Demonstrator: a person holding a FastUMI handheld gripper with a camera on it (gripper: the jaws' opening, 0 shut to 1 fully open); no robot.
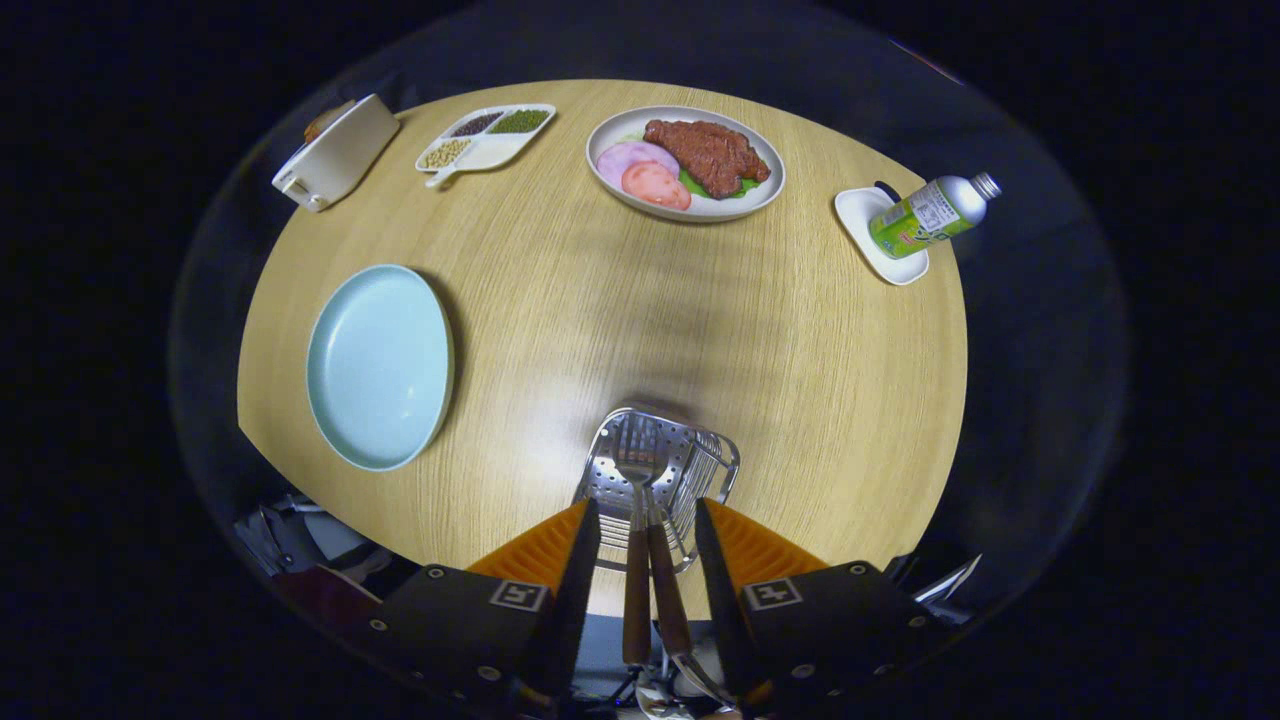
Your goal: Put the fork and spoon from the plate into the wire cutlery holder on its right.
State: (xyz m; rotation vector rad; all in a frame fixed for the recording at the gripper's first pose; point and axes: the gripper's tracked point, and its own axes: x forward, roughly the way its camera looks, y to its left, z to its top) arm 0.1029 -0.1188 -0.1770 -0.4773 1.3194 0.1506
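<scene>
The wire cutlery holder [700, 470] stands on the round wooden table [800, 340], just ahead of my fingers. The fork [625, 437] and the spoon [641, 466] stand in it head down, metal ends against its perforated bottom. Their brown wooden handles [637, 590] lean back toward me and pass between my fingers. My gripper [647, 510] is open above the holder's near rim, with a gap between each finger and the handles. The light blue plate [380, 365] lies to the left of the holder with nothing on it.
Beyond the holder are a white plate of meat and ham slices [685, 163], a divided dish of beans [485, 137], a white toaster [335, 152], and a green bottle [930, 215] lying on a small white dish [860, 220]. The table's near edge runs just under my fingers.
</scene>
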